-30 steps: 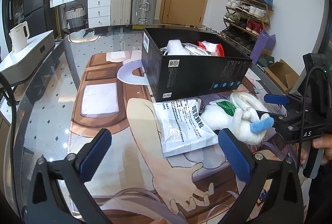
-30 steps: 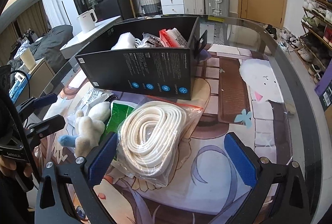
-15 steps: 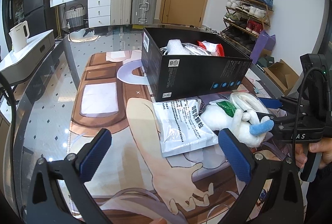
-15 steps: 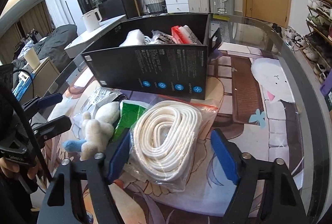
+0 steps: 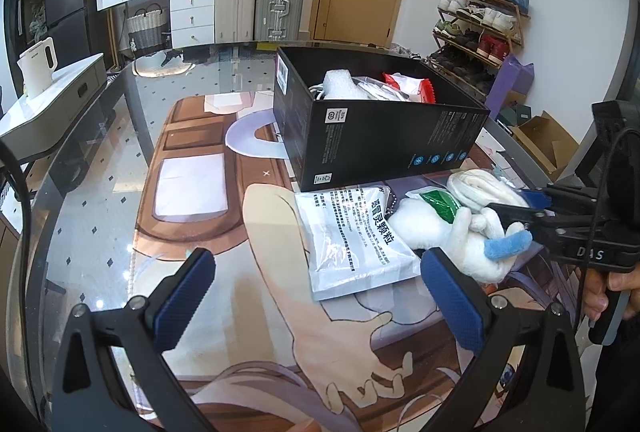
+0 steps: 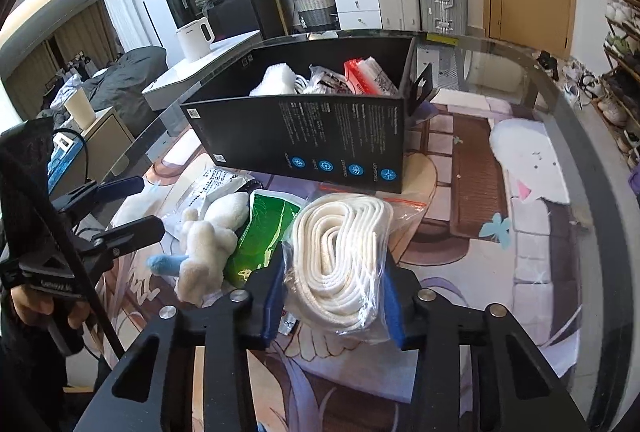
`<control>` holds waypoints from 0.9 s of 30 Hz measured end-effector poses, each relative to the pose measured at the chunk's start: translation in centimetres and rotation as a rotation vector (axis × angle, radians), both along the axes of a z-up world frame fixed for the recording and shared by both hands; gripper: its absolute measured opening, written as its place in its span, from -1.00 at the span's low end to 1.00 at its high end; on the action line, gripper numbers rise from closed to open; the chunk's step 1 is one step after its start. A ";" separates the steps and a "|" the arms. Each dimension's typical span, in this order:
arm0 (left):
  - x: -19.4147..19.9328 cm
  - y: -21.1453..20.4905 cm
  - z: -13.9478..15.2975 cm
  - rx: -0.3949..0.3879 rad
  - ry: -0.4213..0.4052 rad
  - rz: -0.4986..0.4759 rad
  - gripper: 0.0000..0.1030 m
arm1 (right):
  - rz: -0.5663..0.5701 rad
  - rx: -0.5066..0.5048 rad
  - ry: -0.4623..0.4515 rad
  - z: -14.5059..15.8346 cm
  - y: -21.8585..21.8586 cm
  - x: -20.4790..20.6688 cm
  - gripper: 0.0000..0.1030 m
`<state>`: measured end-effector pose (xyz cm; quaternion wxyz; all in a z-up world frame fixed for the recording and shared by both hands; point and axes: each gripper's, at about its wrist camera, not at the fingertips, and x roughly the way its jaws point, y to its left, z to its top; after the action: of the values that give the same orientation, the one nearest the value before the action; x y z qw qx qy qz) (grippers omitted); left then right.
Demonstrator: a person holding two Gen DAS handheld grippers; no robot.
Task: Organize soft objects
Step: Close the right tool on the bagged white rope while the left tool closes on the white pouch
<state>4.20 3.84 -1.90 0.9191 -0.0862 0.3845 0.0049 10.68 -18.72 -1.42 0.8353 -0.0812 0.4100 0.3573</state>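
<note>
In the left wrist view, the black box (image 5: pixel 380 136) stands open on the glass bench (image 5: pixel 100 200) and holds a white foam roll (image 5: pixel 340 84), clear packets and a red-and-white packet (image 5: pixel 412 88). In front of the box lie a white printed pouch (image 5: pixel 352 236), a white plush toy (image 5: pixel 444 232) with a blue tail, a green packet (image 5: pixel 440 200) and a bagged coil of white rope (image 5: pixel 484 188). The left tool (image 5: pixel 312 296) hangs wide open and empty over the printed mat, short of the pouch. In the right wrist view, the right tool (image 6: pixel 332 296) has closed its blue pads on the near end of the rope bag (image 6: pixel 340 256), which rests on the bench just before the box (image 6: pixel 312 136). The plush toy (image 6: pixel 212 236) and green packet (image 6: pixel 264 232) lie against the bag's left side, between it and the left tool (image 6: pixel 132 208).
</note>
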 end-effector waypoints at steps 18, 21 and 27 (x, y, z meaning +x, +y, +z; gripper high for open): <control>3.5 -0.8 -1.2 0.023 0.125 0.043 1.00 | -0.001 0.043 -0.061 2.6 -2.4 -0.9 -0.23; 3.8 -0.6 -1.2 0.032 0.130 0.048 1.00 | -0.005 0.044 -0.061 2.5 -2.5 -0.9 -0.23; 3.5 0.0 -1.1 0.029 0.132 0.049 1.00 | -0.006 0.045 -0.059 2.5 -2.6 -0.9 -0.23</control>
<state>7.68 3.85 -2.97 0.8926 -0.0818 0.4417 0.0389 9.76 -21.31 1.07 0.8497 -0.0718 0.3773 0.3613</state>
